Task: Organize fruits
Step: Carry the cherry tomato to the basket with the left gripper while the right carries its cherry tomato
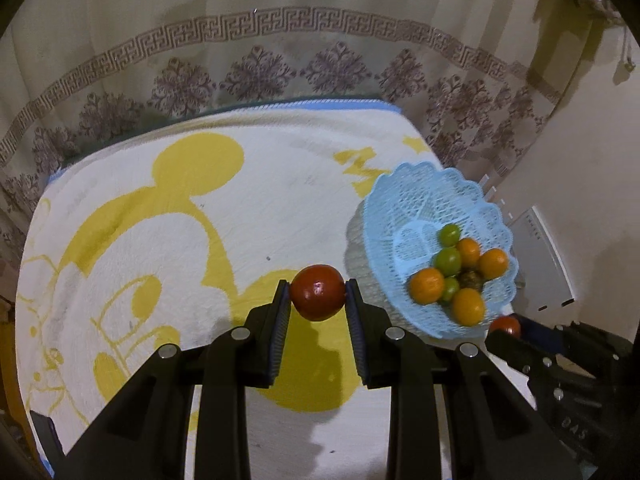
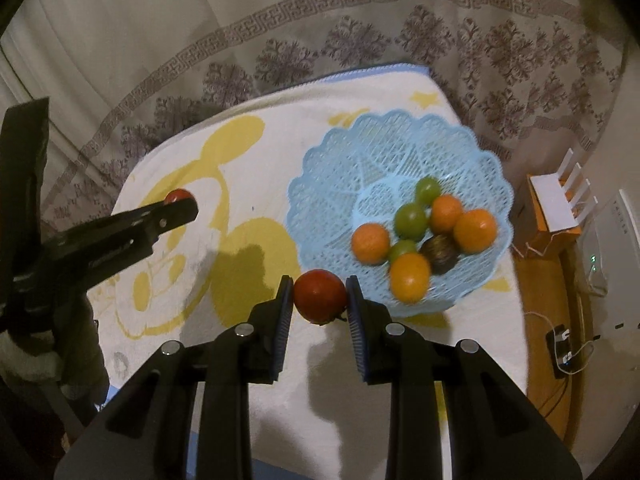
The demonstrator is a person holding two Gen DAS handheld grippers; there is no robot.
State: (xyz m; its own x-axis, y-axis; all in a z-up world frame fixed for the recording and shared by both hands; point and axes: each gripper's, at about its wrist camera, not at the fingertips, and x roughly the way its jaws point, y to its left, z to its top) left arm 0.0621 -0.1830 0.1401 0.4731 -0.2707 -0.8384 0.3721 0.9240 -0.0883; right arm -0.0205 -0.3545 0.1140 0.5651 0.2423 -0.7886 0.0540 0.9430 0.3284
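Note:
My left gripper (image 1: 318,294) is shut on a red tomato (image 1: 318,298) and holds it above the table, left of the light blue lattice basket (image 1: 408,200). My right gripper (image 2: 319,296) is shut on a second red tomato (image 2: 320,295) just off the basket's (image 2: 332,184) near left rim. The basket holds several oranges (image 2: 474,230), green fruits (image 2: 410,220) and one dark brown fruit (image 2: 440,254). In the right wrist view the left gripper (image 2: 180,204) shows at the left with its tomato (image 2: 178,195). In the left wrist view the right gripper's tomato (image 1: 505,326) shows at the lower right.
A white towel with a yellow cartoon print (image 1: 180,240) covers the table. A patterned curtain (image 1: 260,72) hangs behind it. At the right are an orange box with a white router (image 2: 554,208), a white device (image 2: 612,240) and a power strip with cables (image 2: 562,344).

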